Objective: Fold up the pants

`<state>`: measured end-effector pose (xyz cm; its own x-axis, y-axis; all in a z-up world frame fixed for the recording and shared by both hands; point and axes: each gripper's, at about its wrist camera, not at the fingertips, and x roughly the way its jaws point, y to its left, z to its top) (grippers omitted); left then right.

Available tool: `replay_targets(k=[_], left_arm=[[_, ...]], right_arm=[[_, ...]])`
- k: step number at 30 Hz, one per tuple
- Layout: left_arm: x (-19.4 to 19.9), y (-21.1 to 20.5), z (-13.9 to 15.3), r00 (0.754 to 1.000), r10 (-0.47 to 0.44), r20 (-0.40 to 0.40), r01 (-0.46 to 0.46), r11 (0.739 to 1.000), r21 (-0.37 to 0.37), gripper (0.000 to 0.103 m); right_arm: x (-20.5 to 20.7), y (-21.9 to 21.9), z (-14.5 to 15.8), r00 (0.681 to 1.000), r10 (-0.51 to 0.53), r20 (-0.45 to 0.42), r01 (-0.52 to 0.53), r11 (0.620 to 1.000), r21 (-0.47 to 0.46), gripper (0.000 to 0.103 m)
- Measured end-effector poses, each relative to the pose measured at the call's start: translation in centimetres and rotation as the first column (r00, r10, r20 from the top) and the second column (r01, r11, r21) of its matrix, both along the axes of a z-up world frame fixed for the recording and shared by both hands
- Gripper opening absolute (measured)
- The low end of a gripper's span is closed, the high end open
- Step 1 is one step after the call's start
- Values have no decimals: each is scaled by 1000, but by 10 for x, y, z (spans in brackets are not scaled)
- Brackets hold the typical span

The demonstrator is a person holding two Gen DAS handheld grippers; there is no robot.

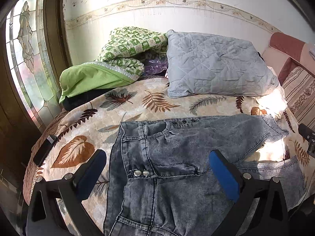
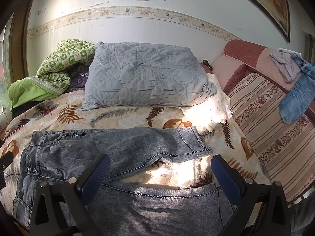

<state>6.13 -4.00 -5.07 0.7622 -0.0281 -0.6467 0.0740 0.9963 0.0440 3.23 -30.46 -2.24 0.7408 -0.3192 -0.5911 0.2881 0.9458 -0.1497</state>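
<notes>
A pair of grey-blue washed jeans (image 1: 177, 147) lies on the leaf-print bedspread (image 1: 137, 106), waistband to the left with metal buttons (image 1: 140, 173), legs running right. The far leg lies flat with its hem (image 2: 196, 141) at the right; the near leg (image 2: 157, 206) lies along the bed's front edge. My left gripper (image 1: 157, 169) is open and empty above the waist and crotch area. My right gripper (image 2: 160, 173) is open and empty above the gap between the two legs, over the near leg's hem. The jeans also show in the right wrist view (image 2: 98, 147).
A grey quilted pillow (image 1: 216, 64) and a green patterned quilt (image 1: 122, 55) lie at the back of the bed. A padded striped headboard (image 2: 275, 127) with clothes (image 2: 295, 90) on it stands at the right. A stained-glass door (image 1: 25, 59) is at the left.
</notes>
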Motion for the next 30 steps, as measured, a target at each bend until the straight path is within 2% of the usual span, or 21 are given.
replay_targets(k=[16,20,22,24,27,30], left_arm=[[37,-15,-7,1000,-8,2,8,1000,21,103],[41,-16,-13,999,-29,-21,30,999,23,103],[46,-10,-24,997,-43,-67,44,999,12,103],[51,1,-43,987,-33,-157,30,999,-19,103],[54,19,-73,963,10,-270,-27,998,-61,97],[51,36,-93,941,68,-332,-95,993,-66,93]], right_arm=[[43,-5,-20,1000,0,-31,0,1000,10,103],[47,-8,-23,999,-1,-38,1,1000,11,103],[48,-10,-26,999,-6,-42,7,1000,5,103],[48,-17,-31,999,-13,-49,14,1000,3,103],[48,-36,-43,996,-46,-75,46,999,2,103],[50,-65,-58,990,-89,-107,90,996,7,103]])
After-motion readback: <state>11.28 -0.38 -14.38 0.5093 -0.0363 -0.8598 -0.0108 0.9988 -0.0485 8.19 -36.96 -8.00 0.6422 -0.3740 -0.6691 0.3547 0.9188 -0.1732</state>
